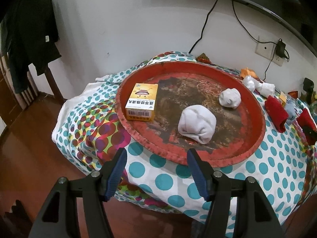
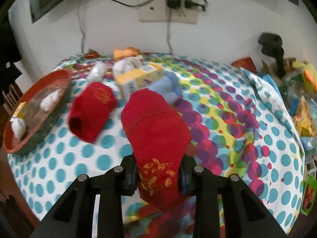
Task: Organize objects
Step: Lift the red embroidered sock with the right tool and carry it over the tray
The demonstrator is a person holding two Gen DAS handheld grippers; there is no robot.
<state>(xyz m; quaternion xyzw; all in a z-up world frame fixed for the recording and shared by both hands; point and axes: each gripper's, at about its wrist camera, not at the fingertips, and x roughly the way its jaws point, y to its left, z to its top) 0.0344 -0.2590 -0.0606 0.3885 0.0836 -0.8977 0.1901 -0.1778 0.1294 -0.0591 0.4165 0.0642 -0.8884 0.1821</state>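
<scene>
Red sock [image 2: 156, 130] is hanging pinched in our right gripper [image 2: 158, 175], likely tray [image 1: 255, 138]-bound, while our left gripper [image 1: 156, 170] is waiting spread at the tray's near edge.

Left hand-held gripper [image 1: 156, 170]: blk frame, blue ribbed pads, silver screws.

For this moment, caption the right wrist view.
Right gripper jaws shut on a red fabric sock above the polka-dot tablecloth.
</scene>
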